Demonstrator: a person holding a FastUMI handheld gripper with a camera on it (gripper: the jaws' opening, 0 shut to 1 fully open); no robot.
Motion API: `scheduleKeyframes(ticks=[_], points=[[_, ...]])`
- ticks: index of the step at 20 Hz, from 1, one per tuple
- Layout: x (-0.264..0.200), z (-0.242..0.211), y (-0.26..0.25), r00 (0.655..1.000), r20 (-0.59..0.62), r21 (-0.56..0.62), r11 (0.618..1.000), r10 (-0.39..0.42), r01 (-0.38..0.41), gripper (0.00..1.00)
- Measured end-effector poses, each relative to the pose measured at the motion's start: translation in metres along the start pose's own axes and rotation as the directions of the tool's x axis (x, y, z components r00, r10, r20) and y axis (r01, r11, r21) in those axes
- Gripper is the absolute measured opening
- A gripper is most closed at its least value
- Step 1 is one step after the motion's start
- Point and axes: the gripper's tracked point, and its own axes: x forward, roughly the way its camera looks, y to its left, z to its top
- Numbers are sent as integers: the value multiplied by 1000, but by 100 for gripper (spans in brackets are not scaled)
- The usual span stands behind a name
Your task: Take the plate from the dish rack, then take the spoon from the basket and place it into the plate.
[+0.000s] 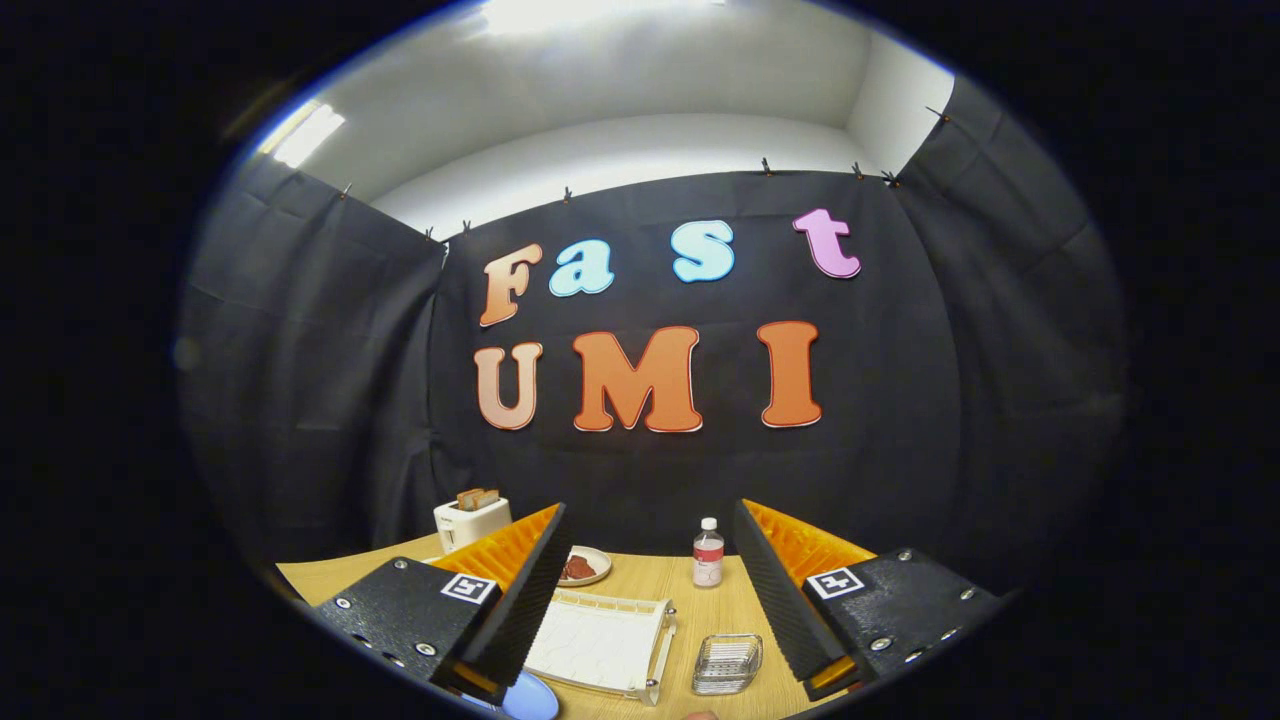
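Observation:
My gripper [650, 508] hangs above the wooden table [640, 580], open, with nothing between its two black fingers [520, 600]. Below and between the fingers lies a white dish rack [600, 642], flat on the table with a low rail round it. A blue plate [530, 697] lies on the table at the rack's near left corner, partly hidden under the left finger. A small clear ribbed basket [727, 663] sits right of the rack, close to the right finger. I cannot make out a spoon in it.
At the table's far left stands a white toaster [472, 520] with bread in it. A small plate of brown food [584, 566] and a little bottle with a white cap [708, 553] stand beyond the rack. Black cloth walls close the booth.

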Motion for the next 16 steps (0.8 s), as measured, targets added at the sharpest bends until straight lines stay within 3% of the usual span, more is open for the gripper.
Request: scheduleKeyframes(ticks=[16], points=[[1, 14, 1, 1000, 8, 17, 1000, -26, 26, 97]])
